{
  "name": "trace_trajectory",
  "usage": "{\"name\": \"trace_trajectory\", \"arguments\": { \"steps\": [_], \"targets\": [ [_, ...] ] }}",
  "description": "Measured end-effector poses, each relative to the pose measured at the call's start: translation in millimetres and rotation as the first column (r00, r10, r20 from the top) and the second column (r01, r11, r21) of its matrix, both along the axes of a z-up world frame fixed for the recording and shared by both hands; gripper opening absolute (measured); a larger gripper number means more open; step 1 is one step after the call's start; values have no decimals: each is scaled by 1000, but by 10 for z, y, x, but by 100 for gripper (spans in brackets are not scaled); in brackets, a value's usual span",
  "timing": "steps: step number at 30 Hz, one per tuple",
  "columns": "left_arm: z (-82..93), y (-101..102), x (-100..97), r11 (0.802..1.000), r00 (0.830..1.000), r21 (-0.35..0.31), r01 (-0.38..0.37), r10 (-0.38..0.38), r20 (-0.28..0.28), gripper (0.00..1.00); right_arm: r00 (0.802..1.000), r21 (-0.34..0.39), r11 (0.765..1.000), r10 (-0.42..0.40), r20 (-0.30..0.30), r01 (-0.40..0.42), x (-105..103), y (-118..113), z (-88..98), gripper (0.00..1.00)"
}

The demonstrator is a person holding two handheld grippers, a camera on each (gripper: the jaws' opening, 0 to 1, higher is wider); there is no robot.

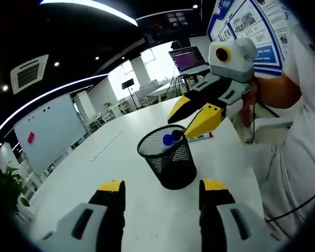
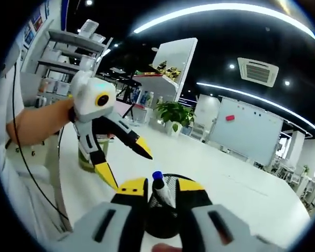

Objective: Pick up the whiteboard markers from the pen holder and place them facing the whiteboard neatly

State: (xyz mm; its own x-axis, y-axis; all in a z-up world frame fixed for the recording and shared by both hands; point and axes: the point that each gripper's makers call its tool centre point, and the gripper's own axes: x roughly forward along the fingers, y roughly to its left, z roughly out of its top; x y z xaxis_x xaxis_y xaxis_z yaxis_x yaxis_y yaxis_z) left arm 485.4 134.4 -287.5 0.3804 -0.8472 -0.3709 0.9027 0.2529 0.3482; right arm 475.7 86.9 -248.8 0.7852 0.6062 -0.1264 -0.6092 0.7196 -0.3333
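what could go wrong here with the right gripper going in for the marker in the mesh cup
1. The pen holder is light mesh standing free on the table; a jaw catching its rim could tip or slide it.
2. The blue-capped marker leans between the right gripper jaws, so an off-centre close may pinch only the cap.
3. The left gripper is open and apart from the holder, so nothing steadies it.

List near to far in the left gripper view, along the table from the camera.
Left tool → black mesh pen holder with blue-capped markers → marker lying on the table → whiteboard.
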Motion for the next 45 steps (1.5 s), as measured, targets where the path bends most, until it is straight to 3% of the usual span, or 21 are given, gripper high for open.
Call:
{"name": "trace_trajectory", "arguments": {
  "steps": [4,10,20,26,45],
  "targets": [
    [1,2,2,1000,1000,0,-2,2,-1,58,1000,-37,999,7,10,-7,20,27,-43,19],
    [2,3,2,1000,1000,-1,-2,2,-1,58,1000,-37,999,8,14,-7,44,48,-31,17],
    [4,3,1,1000,1000,-2,-1,1,-1,58,1000,-93,996,18,-9,-18,73,50,-104,17],
    [3,3,2,1000,1000,-1,-2,2,0,58,1000,-129,992,22,21,-19,87,82,-115,17],
    [2,2,2,1000,1000,0,-2,2,0,58,999,-127,992,-15,47,21,156,13,-83,10]
  ]
}}
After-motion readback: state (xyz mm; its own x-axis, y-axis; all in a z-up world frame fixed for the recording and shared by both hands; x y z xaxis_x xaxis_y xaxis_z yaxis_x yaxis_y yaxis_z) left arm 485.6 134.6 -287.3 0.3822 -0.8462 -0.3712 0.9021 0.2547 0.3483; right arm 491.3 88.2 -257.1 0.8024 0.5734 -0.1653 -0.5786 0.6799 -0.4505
